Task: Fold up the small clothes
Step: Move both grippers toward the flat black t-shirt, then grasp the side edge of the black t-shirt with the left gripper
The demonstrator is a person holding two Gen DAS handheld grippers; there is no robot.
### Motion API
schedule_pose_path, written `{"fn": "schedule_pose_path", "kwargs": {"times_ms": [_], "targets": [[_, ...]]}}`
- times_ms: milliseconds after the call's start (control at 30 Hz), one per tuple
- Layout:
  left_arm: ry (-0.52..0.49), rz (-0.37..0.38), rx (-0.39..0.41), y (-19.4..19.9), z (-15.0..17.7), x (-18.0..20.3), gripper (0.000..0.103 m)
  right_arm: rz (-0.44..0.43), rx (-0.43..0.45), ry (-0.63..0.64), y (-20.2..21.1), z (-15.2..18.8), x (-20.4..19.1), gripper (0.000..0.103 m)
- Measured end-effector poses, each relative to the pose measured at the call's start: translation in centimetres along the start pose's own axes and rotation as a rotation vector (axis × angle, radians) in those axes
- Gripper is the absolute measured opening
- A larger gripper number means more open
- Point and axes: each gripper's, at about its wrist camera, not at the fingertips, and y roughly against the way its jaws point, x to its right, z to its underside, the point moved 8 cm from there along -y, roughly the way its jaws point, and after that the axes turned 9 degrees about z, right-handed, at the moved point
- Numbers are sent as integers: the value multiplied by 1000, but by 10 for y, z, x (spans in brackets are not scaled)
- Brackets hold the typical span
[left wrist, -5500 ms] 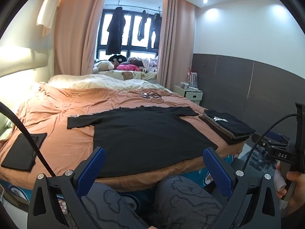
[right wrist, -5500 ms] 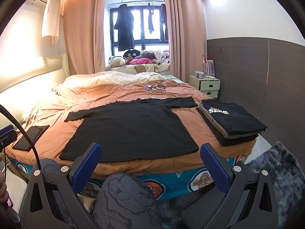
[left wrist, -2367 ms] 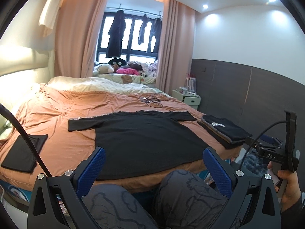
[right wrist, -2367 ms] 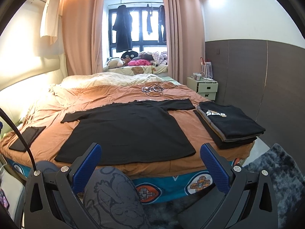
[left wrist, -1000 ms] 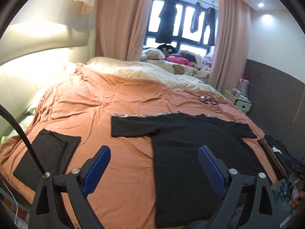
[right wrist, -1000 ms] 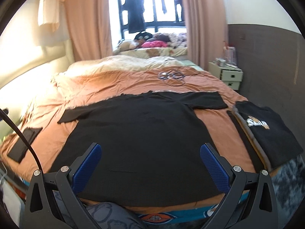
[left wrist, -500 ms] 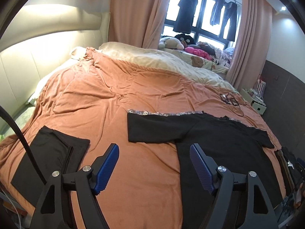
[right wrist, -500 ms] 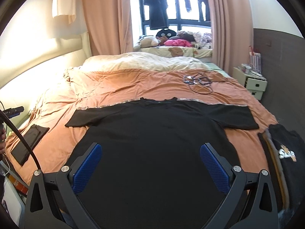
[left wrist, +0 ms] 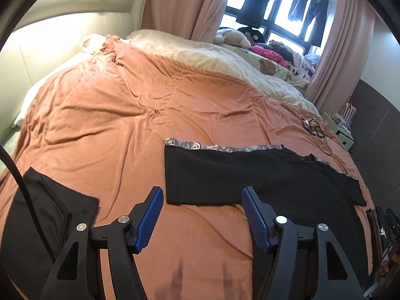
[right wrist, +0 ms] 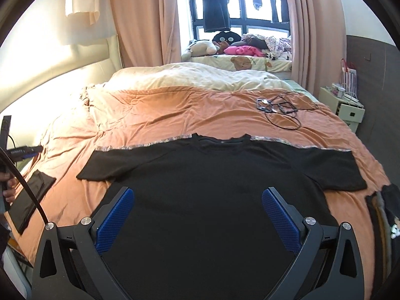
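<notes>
A black T-shirt (right wrist: 225, 187) lies spread flat on the orange bed cover (right wrist: 175, 115), collar toward the window. In the left wrist view its left sleeve (left wrist: 207, 175) lies just beyond my left gripper (left wrist: 202, 202), which is open, empty and above the cover near the sleeve's hem. My right gripper (right wrist: 197, 205) is open and empty, low over the shirt's body. A strip of patterned cloth (right wrist: 150, 145) shows along the shirt's shoulders.
A folded black garment (left wrist: 45, 215) lies at the bed's left edge. A stack of folded clothes (right wrist: 385, 215) sits at the right edge. Cables and glasses (right wrist: 280, 107) lie further up the bed. A cream duvet (right wrist: 195, 77) and soft toys (right wrist: 200, 47) are behind, a nightstand (right wrist: 345, 107) at right.
Both grippers have moved forward and down over the bed. The left one has swung left toward the sleeve and its jaws have narrowed. The right one has come closer over the shirt's body.
</notes>
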Motion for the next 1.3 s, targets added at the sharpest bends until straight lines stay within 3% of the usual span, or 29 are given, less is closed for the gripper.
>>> {"fn": "schedule_pose_path", "kwargs": {"times_ms": [200,467,633,1067,1100,1167,1200,1300], "targets": [[20,-23,-62,-56,-6,-24,60,-13,-36,48,-53,-14,-31,101],[56,-55,-131,-122,-6,-63,53,-49,-122,83,-136,-24,-57,76],[71,-47,-167,-157,-5,-78,51,-82,-175,71,-180,-26,-67,66],[90,-113,-239,-217,1,-103,48,-125,-271,54,-250,-18,-101,44],[81,-119,-241,-218,0,-102,43,-136,-283,42,-255,-18,-105,43],[58,-135,-248,-219,-3,-100,13,-161,-305,18,-264,-19,-112,38],[64,-120,-254,-220,-4,-98,7,-176,-314,6,-268,-21,-116,37],[36,-101,-223,-209,-19,-86,7,-212,-325,-15,-278,-26,-130,35]]}}
